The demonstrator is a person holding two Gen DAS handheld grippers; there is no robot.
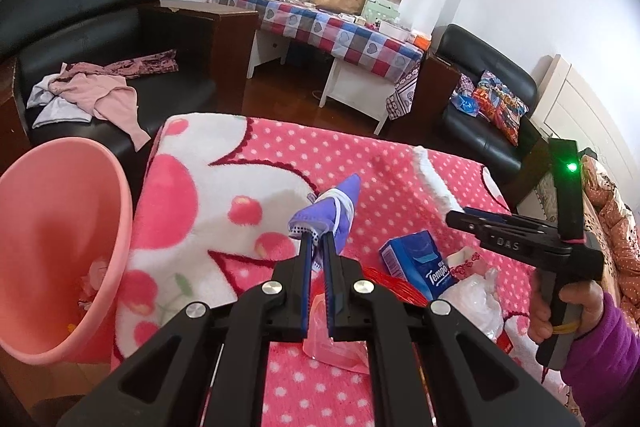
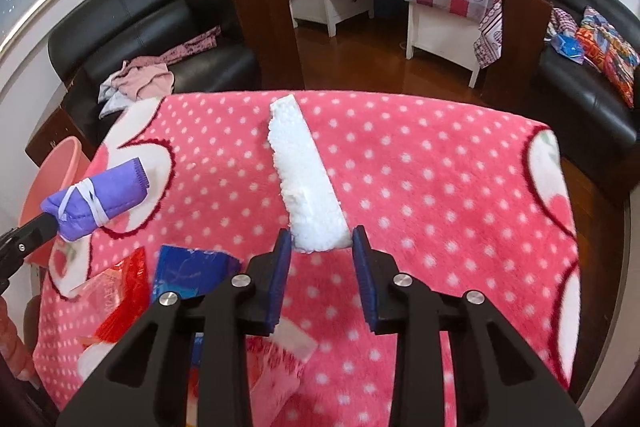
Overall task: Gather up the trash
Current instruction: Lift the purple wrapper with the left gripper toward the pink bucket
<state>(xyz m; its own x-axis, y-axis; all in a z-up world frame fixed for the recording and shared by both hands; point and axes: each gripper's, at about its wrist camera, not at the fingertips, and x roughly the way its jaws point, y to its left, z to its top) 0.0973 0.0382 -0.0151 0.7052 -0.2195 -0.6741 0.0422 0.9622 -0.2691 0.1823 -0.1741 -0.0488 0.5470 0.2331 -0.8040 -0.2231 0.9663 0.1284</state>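
Observation:
My left gripper (image 1: 317,239) is shut on a purple face mask (image 1: 334,215) wound in its white ear loops, and holds it above the pink polka-dot blanket (image 1: 384,167). The mask also shows in the right wrist view (image 2: 96,201). A pink trash bin (image 1: 60,251) stands left of the bed, with some litter inside. My right gripper (image 2: 322,237) is open, its fingers on either side of the near end of a white foam strip (image 2: 304,179) lying on the blanket. The right gripper also shows in the left wrist view (image 1: 460,217).
A blue Tempo tissue pack (image 1: 416,263), a red wrapper (image 2: 124,303), a clear plastic bag (image 1: 476,299) and a pink plastic wrapper (image 1: 332,347) lie on the blanket. Black sofas (image 1: 88,27), a checkered table (image 1: 340,31) and wood floor lie beyond the bed.

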